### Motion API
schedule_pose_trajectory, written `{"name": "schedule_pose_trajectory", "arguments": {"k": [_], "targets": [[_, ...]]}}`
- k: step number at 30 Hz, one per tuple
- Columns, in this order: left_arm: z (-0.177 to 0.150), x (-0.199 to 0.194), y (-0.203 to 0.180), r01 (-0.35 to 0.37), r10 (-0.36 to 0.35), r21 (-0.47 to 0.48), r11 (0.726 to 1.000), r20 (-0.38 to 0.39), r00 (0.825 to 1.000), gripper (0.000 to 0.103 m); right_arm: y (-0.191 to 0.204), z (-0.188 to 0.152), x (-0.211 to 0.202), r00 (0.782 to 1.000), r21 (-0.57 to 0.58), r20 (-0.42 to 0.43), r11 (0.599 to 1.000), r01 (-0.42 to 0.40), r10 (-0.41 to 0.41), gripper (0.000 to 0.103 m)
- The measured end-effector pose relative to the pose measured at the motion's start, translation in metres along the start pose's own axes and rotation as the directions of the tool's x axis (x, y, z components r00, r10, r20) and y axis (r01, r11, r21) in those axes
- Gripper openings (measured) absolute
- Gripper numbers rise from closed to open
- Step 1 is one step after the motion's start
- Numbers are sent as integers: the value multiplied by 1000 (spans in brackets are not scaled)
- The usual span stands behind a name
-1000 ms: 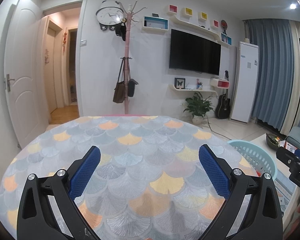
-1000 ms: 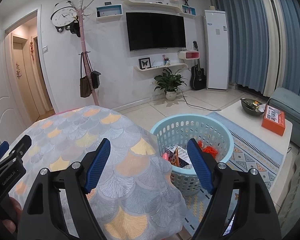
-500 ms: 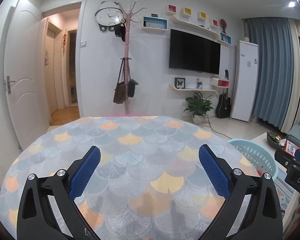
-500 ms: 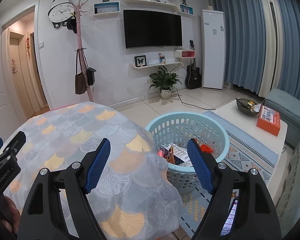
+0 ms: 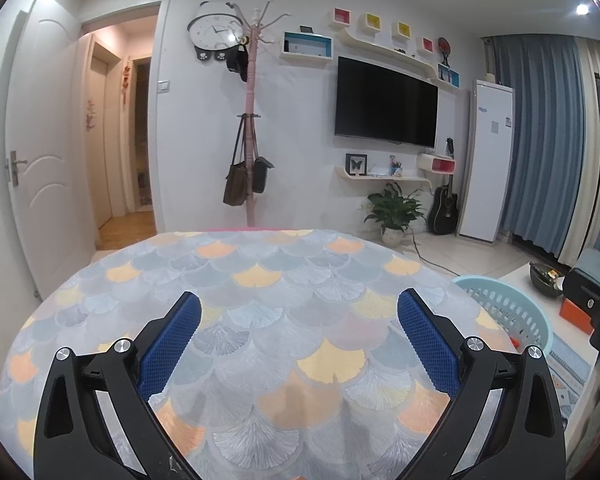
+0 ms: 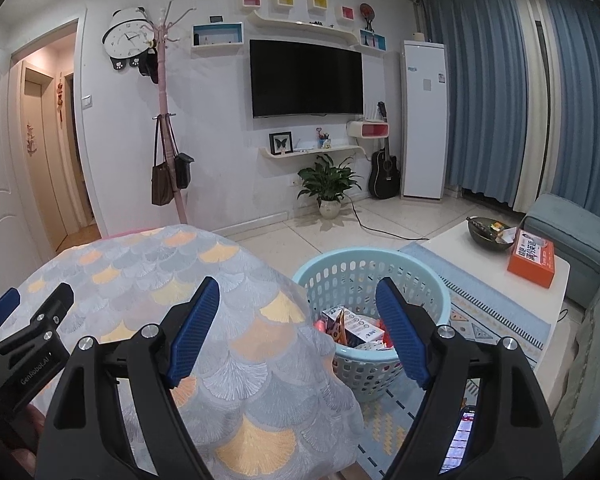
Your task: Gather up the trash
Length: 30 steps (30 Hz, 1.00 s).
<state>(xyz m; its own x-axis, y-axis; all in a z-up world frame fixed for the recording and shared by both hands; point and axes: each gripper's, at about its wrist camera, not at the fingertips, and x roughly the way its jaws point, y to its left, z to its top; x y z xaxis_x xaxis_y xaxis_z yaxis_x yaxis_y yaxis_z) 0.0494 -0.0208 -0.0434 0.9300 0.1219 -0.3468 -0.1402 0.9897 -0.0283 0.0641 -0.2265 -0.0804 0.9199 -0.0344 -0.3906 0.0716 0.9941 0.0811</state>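
A light blue perforated basket (image 6: pixel 416 276) stands on the floor right of the round table (image 6: pixel 148 276). It holds several pieces of trash (image 6: pixel 352 330): boxes and red wrappers. My right gripper (image 6: pixel 298 300) is open and empty, above the table's right edge and the basket's near left rim. My left gripper (image 5: pixel 298 312) is open and empty over the table (image 5: pixel 260 280). It also shows at the left edge of the right wrist view (image 6: pixel 24 320). The basket's rim (image 5: pixel 500 304) shows at the right in the left wrist view.
A white coffee table (image 6: pixel 500 264) with an orange box (image 6: pixel 532 258) and a dark bowl (image 6: pixel 486 232) stands right of the basket. A blue sofa (image 6: pixel 572 232) is behind it. A coat rack (image 5: pixel 250 128), potted plant (image 6: pixel 330 186) and guitar (image 6: pixel 385 172) stand along the far wall.
The right gripper has drifted a little to the left and lower, so the basket sits further right in its view. The left gripper has barely moved. Both stay open.
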Motion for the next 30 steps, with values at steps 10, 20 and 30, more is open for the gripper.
{"name": "schedule_pose_trajectory", "arguments": {"k": [10, 20, 30], "targets": [[1, -1, -1, 1, -1, 0, 1000, -1, 1000, 96, 2, 1, -3, 1000, -2, 14, 1000, 1, -1, 77], [1, -1, -1, 4, -4, 0, 1000, -2, 1000, 96, 2, 1, 0, 1000, 0, 5, 1000, 2, -2, 77], [1, -2, -2, 3, -3, 2, 1000, -1, 1000, 96, 3, 0, 3, 1000, -3, -1, 1000, -3, 3, 78]]}}
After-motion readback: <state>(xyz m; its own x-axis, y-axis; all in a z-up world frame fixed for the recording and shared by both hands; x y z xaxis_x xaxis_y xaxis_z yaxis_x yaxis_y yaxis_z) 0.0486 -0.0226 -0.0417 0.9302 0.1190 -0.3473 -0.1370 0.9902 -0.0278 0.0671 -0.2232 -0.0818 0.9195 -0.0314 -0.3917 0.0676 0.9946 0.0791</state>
